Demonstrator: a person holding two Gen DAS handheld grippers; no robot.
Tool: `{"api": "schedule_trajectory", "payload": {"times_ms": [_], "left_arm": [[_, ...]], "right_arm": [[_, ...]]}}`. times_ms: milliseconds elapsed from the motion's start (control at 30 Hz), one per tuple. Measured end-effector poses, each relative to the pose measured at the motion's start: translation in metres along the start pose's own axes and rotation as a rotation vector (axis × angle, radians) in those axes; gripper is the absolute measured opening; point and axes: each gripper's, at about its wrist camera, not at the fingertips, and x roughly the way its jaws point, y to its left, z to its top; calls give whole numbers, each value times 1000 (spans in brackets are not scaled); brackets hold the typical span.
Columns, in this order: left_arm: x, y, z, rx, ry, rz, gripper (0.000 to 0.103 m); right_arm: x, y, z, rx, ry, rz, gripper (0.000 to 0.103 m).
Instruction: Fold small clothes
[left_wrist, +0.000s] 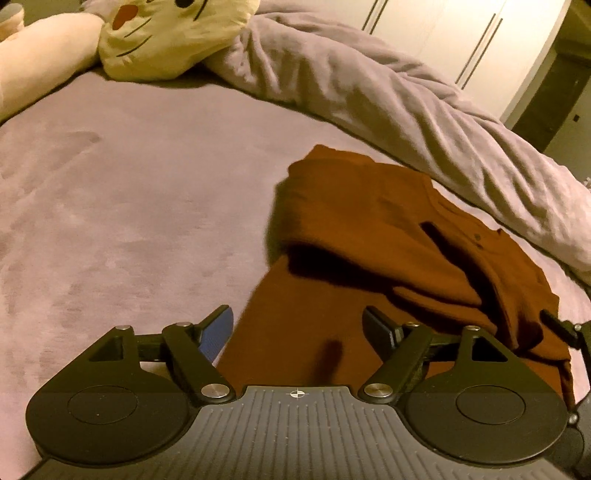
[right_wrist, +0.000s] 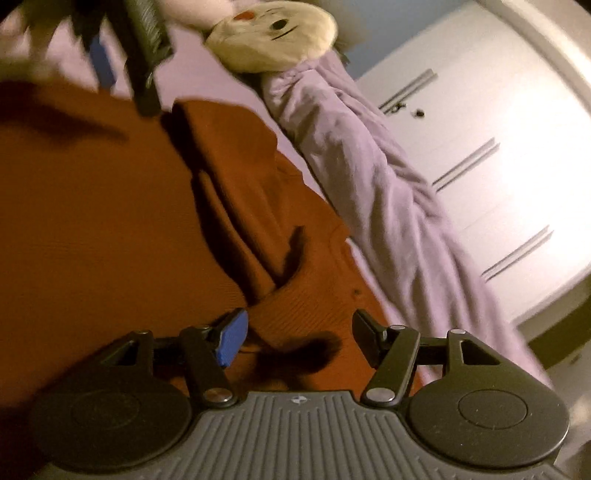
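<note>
Nearest in the left wrist view, the left hand-held gripper (left_wrist: 297, 328) hangs with its jaws spread and nothing between them, its blue pad just off the near left edge of the rust-brown shirt (left_wrist: 388, 236). The right hand-held gripper (right_wrist: 295, 336) is likewise released, jaws apart above the shirt's (right_wrist: 110, 221) near right part, with no cloth pinched.

The shirt lies on the mauve bed (left_wrist: 129, 203), partly folded: one side is turned over the body, leaving a raised flap with a dark hollow beneath, and the buttoned collar (left_wrist: 476, 236) shows toward the right. Beyond it a rumpled lilac duvet (left_wrist: 406, 122) runs along the far right edge of the bed, and a cream plush toy (left_wrist: 166, 37) lies at the far left, in front of white wardrobe doors (right_wrist: 498, 129).

The risk, as I judge it: the loose flap is unpressed and may spring open or slide if either gripper snags it on the next grasp. Pinching only one layer would drag the fold crooked, and the soft bedding could be caught along with the cloth.
</note>
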Motion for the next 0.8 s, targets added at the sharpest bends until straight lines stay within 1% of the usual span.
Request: {"api": "schedule_trajectory", "payload": {"times_ms": [67,133,167,200,233,267,367,400,433,467,533,567,633,800], "left_arm": [[2,-3,0,5,3,2,83],[1,-5,0,8,4,1,84],[0,-5,-1,9,2,0,84],[-1,-5,0,9,1,1,85],[-2,-5,0,11,0,1,85],[-2,-5,1,13,-2,2,85],[-3,-4,3,19,-11,11,86],[-3,-4,5,20,-13,12,86],[-2,-5,6,23,-14,12,86],[-2,-6,8,27,-16,12,86],[-1,-10,12,41,-24,13,86],[0,-12,13,48,-28,13,86],[3,-17,16,68,-39,12,86],[18,-28,20,104,-20,10,86]], "right_arm": [[-3,3,1,11,-13,15,63],[1,10,-4,-22,-7,-13,61],[7,9,-5,-26,0,-24,55],[12,5,-6,1,11,-17,48],[18,-1,-5,35,24,-2,24],[23,-10,-5,99,50,34,8],[23,-41,-8,323,53,115,8],[22,-55,-11,431,50,152,7],[20,-68,-17,538,46,183,4],[20,-88,-25,699,40,236,4],[20,-119,-47,954,4,325,4],[20,-132,-57,1046,-2,326,4],[19,-148,-73,1126,-2,288,4],[30,-193,-129,1418,33,143,4]]}}
